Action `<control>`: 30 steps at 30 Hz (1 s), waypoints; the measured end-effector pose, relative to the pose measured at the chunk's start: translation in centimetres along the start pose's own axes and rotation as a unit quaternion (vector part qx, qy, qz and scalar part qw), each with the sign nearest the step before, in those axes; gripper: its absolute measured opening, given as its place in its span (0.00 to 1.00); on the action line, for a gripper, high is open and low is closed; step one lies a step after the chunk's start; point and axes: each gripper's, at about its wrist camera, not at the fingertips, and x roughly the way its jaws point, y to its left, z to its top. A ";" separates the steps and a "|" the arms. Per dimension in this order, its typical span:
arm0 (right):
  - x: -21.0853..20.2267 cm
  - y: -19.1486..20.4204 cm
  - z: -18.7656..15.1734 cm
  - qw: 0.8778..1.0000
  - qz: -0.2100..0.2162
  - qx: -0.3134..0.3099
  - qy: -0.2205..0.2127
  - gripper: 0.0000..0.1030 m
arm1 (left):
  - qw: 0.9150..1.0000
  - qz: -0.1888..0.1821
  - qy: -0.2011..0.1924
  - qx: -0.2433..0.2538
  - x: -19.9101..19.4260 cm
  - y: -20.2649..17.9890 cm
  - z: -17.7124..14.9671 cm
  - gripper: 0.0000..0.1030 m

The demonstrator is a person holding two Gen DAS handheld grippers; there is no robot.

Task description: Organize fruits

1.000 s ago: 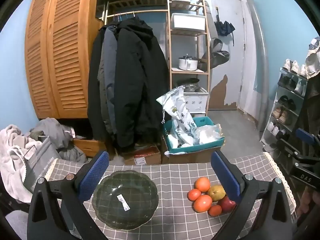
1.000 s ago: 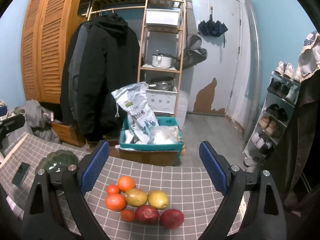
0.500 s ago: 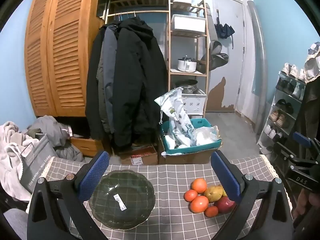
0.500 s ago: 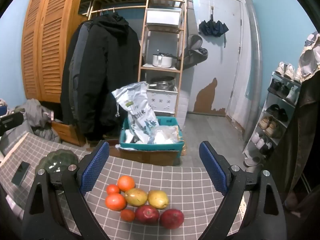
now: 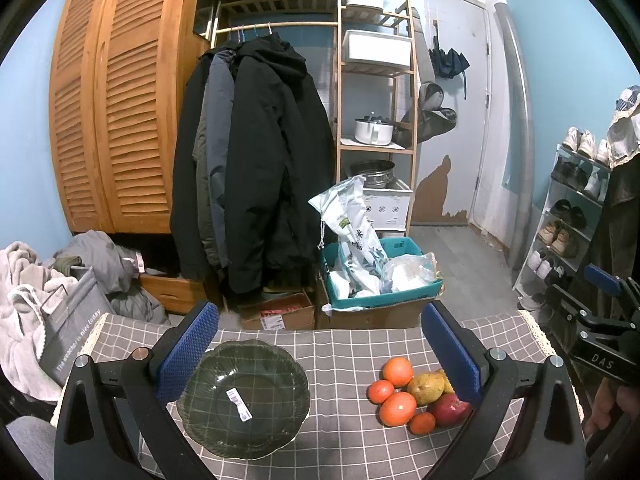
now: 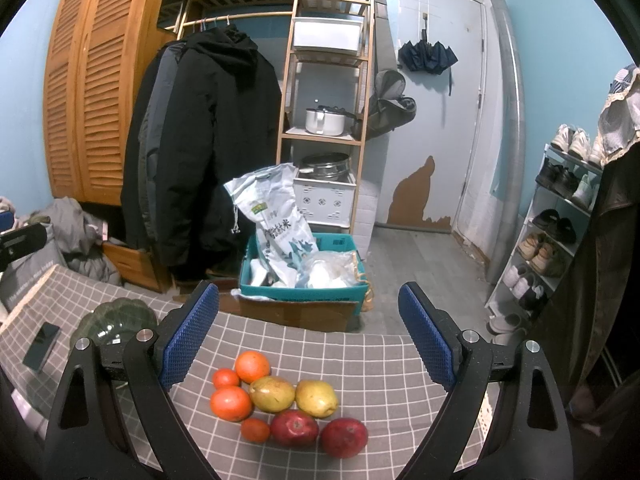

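Observation:
A pile of fruit lies on the grey checked tablecloth (image 6: 360, 360): several oranges (image 6: 252, 366), two yellow-green pears (image 6: 272, 393) and two red apples (image 6: 295, 427). In the left wrist view the pile (image 5: 398, 408) is at the right and a dark green glass bowl (image 5: 244, 398) is at the left. My left gripper (image 5: 318, 348) is open and empty above the table, over the bowl's side. My right gripper (image 6: 308, 338) is open and empty above the fruit. The bowl also shows in the right wrist view (image 6: 116, 320).
A phone (image 6: 41, 346) lies on the cloth left of the bowl. Beyond the table's far edge are a teal crate (image 6: 302, 280) with bags on a cardboard box, hanging coats (image 5: 256, 168), a wooden shelf (image 6: 328, 120) and a shoe rack (image 6: 556, 232).
The left gripper's view has risen and drifted slightly, so the bowl and fruit sit a little lower and more leftward. The right gripper has hardly moved. Both stay open.

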 end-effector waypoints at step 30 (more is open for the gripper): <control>-0.1 -0.1 0.0 1.000 0.000 0.001 -0.001 0.87 | 1.000 0.000 0.000 -0.002 -0.1 -0.4 0.1 1.00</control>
